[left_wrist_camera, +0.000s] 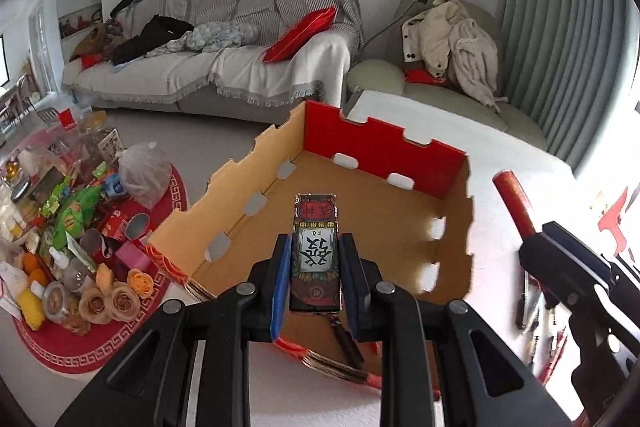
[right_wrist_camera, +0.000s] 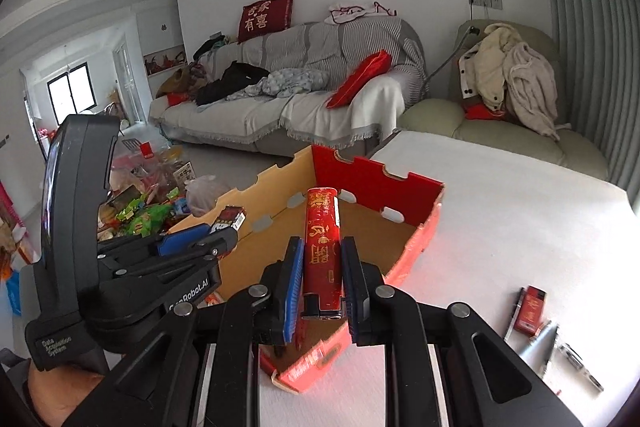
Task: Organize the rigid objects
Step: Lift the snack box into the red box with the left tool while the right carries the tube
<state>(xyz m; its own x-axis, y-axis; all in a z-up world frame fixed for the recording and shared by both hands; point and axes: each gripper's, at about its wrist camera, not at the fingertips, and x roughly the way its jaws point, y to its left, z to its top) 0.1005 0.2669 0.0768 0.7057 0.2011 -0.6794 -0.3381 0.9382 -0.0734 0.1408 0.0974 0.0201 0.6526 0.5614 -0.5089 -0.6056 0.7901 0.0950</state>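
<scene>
My left gripper (left_wrist_camera: 315, 259) is shut on a small dark box with a white panel and Chinese characters (left_wrist_camera: 316, 247), held above the open cardboard box (left_wrist_camera: 352, 203). My right gripper (right_wrist_camera: 321, 275) is shut on a long red lighter with gold characters (right_wrist_camera: 322, 243), held over the same cardboard box (right_wrist_camera: 360, 227) near its front edge. The right gripper with the red lighter (left_wrist_camera: 516, 203) shows at the right of the left wrist view. The left gripper and its small box (right_wrist_camera: 230, 219) show at the left of the right wrist view.
The cardboard box sits on a white table (right_wrist_camera: 500, 219). Pens and a small red box (right_wrist_camera: 530, 309) lie at the table's right. A low red round table (left_wrist_camera: 92, 343) with snacks and flowers stands left. A sofa (left_wrist_camera: 224, 67) and an armchair (left_wrist_camera: 440, 67) are behind.
</scene>
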